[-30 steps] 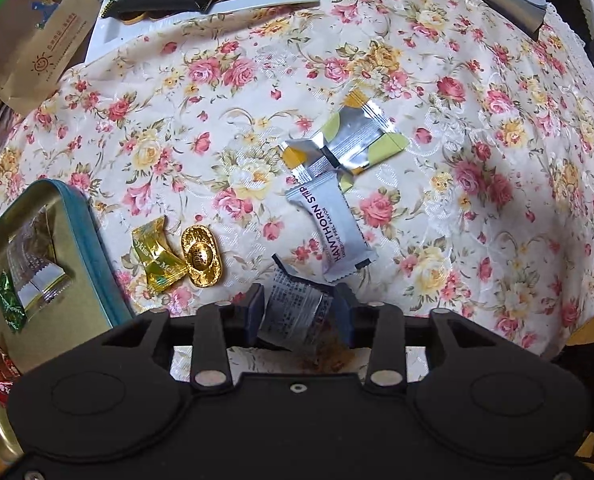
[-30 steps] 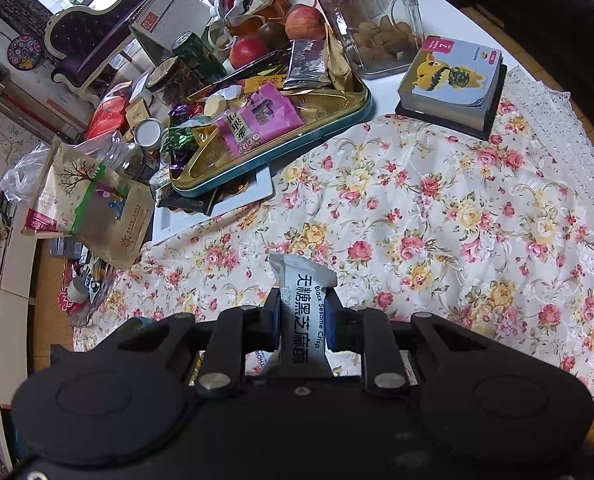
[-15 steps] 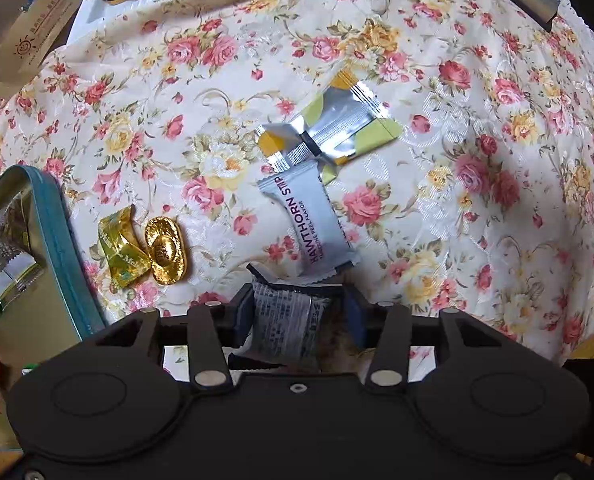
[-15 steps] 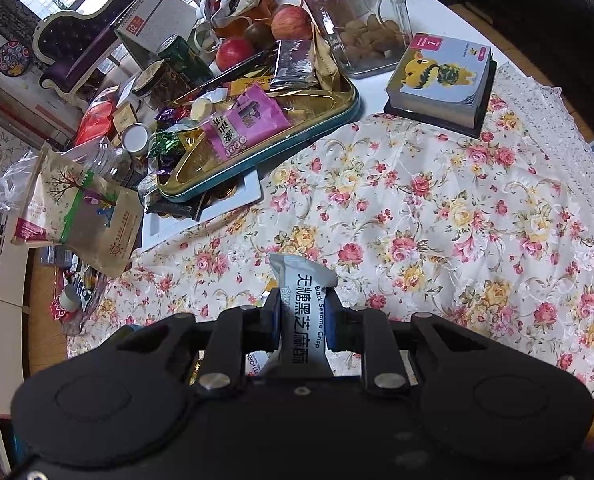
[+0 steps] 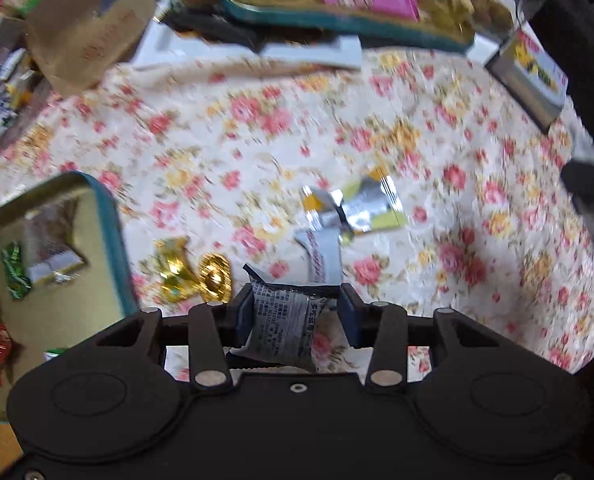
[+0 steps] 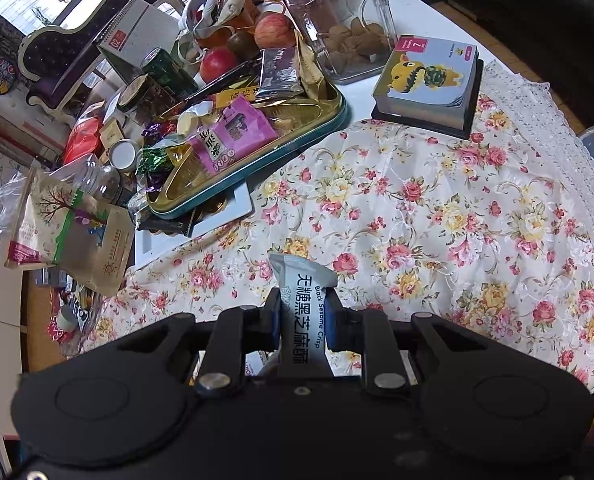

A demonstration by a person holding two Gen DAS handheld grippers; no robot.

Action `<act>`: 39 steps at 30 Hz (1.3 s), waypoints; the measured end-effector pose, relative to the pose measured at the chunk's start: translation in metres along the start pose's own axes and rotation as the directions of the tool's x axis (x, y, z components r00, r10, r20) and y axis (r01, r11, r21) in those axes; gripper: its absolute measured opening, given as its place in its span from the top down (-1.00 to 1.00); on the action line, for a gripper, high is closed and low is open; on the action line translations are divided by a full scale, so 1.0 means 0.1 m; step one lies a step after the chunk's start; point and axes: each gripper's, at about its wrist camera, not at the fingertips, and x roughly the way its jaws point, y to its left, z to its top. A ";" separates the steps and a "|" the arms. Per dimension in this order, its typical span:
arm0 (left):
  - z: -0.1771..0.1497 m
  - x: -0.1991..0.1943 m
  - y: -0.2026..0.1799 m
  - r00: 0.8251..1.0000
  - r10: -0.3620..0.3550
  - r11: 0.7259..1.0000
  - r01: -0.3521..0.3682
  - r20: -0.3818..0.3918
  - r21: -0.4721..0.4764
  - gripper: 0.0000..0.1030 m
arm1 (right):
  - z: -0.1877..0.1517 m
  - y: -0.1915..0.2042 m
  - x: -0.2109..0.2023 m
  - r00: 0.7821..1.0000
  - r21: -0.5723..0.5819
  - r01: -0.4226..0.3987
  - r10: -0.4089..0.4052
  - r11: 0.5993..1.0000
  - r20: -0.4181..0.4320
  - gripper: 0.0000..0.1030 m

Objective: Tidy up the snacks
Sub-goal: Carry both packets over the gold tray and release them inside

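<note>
- mid-carry, by the look of it: each hand-held gripper loaded with a wrapped snack, neither yet dropped into a tin.
- left hand-held gripper (image 5: 297, 314), lower centre of the left wrist view: clamped on a small grey printed snack packet (image 5: 285, 326), held clear above the floral-cloth surface (image 5: 477, 184).
- right hand-held gripper (image 6: 301, 326), lower centre of the right wrist view: closed around a white black sesame crisp packet (image 6: 303, 300), upright between the pads, also off the cloth.
- open gold tin with teal rim (image 5: 115, 240) at left edge of the left wrist view, already holding a few wrapped candies; likely the drop spot for the grey packet.
- larger oval snack tin (image 6: 325, 128) at upper centre of the right wrist view, heaped with packets; a plausible home for the sesame crisp.
- loose on the cloth, mid-frame in the left wrist view: two gold candies (image 5: 195, 274), a white hawthorn strip packet (image 5: 323, 254), a silver and yellow wrapper (image 5: 361, 210).
- next move calls for swinging the left load leftward over the tin's rim, then opening well inside the wall so the light packet does not land on the lip.
- heavy motion blur in the left wrist view; finer print unreadable.
</note>
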 end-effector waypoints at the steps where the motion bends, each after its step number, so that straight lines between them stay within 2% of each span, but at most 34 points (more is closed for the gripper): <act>1: 0.03 -0.09 0.07 1.000 -0.003 1.000 0.003 0.022 -0.016 0.01 | 0.00 0.03 0.01 1.000 -0.001 0.001 -0.001 1.000 -0.001 0.57; 5: 0.07 -0.32 0.34 0.996 0.019 0.998 -0.013 0.088 -0.067 0.01 | -0.04 0.18 0.07 1.000 -0.022 0.003 -0.004 1.000 -0.007 0.57; 11: 0.09 -0.62 0.84 0.983 0.104 0.981 -0.075 0.153 -0.181 0.01 | -0.16 0.54 0.19 1.000 -0.085 -0.016 0.015 0.996 -0.011 0.57; 14: 0.06 -0.75 1.13 0.974 0.152 0.962 -0.108 0.166 -0.250 0.01 | -0.26 0.78 0.23 0.999 -0.137 -0.040 0.040 0.990 -0.002 0.57; 18: 0.01 -0.89 1.52 0.955 0.238 0.923 -0.165 0.177 -0.346 0.01 | -0.42 1.09 0.29 0.997 -0.217 -0.075 0.077 0.973 0.001 0.57; 22: -0.07 -0.99 1.87 0.940 0.297 0.885 -0.206 0.166 -0.418 0.01 | -0.63 1.41 0.36 0.989 -0.304 -0.145 0.140 0.942 -0.038 0.57; 24: -0.12 -1.02 2.03 0.938 0.309 0.871 -0.213 0.156 -0.443 0.01 | -0.83 1.62 0.39 0.977 -0.358 -0.213 0.194 0.909 -0.090 0.57; 25: -0.15 -1.03 2.11 0.937 0.315 0.863 -0.218 0.148 -0.456 0.01 | -0.83 1.62 0.39 0.977 -0.358 -0.213 0.194 0.909 -0.090 0.57; 28: -0.22 -1.05 2.31 0.935 0.330 0.838 -0.224 0.134 -0.498 0.01 | -1.02 1.79 0.40 0.964 -0.419 -0.264 0.230 0.869 -0.132 0.57; 33: -0.32 -1.07 2.60 0.923 0.369 0.793 -0.251 0.108 -0.556 0.01 | -1.28 1.97 0.43 0.949 -0.499 -0.316 0.253 0.807 -0.190 0.57; 36: -0.34 -1.06 2.70 0.922 0.374 0.779 -0.256 0.096 -0.573 0.01 | -1.39 2.02 0.46 0.940 -0.513 -0.339 0.257 0.788 -0.227 0.56; 39: -0.34 -1.05 2.75 0.922 0.377 0.772 -0.258 0.091 -0.582 0.01 | -1.46 2.09 0.50 0.941 -0.537 -0.337 0.249 0.774 -0.231 0.56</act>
